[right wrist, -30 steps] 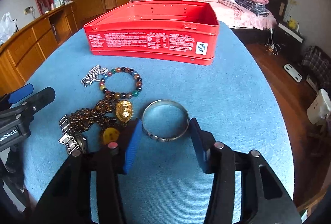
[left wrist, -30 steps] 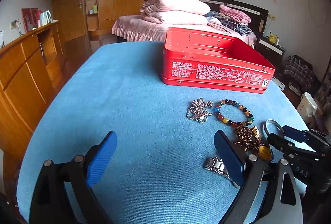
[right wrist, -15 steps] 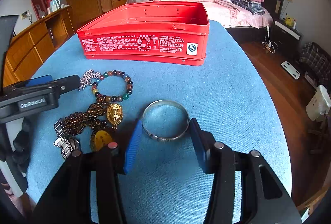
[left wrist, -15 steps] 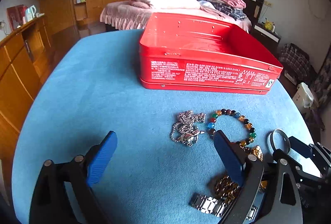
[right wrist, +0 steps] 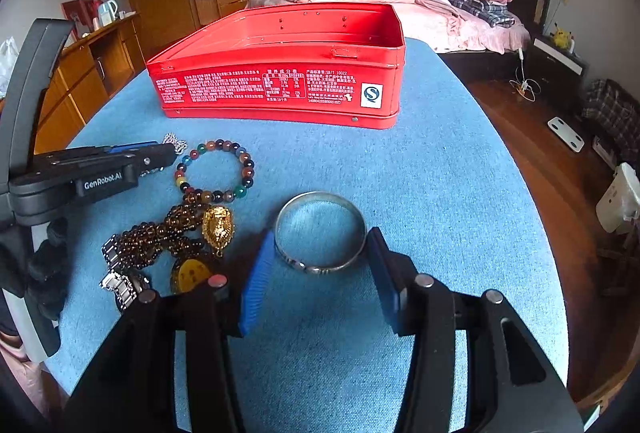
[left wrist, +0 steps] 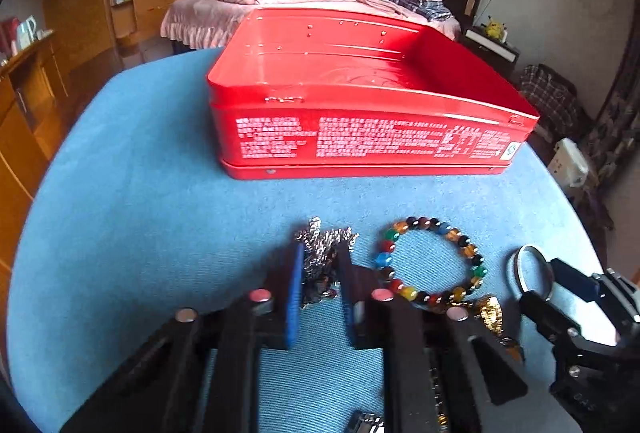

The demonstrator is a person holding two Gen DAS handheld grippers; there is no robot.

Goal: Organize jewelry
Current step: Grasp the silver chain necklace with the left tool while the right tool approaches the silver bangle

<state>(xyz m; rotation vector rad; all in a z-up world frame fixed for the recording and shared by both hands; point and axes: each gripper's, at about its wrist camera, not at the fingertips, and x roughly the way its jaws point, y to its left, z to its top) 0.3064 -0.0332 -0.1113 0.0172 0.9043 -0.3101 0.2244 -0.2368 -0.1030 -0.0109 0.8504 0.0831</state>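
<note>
Left gripper point(left wrist: 320, 273): jaws just closed, pinching silver chain necklace point(left wrist: 322, 253) heaped on blue worktop point(left wrist: 140, 213). Right gripper point(right wrist: 320, 273): partly open, straddling silver bangle point(right wrist: 320, 229) lying flat, pads just beside rim, contact unclear. Beaded bracelet point(left wrist: 432, 265) just right of left gripper. Brown bead strand with gold pendant point(right wrist: 218, 225) and watch point(right wrist: 124, 285) left of right gripper. Open red tin point(right wrist: 280, 69) beyond both.
</note>
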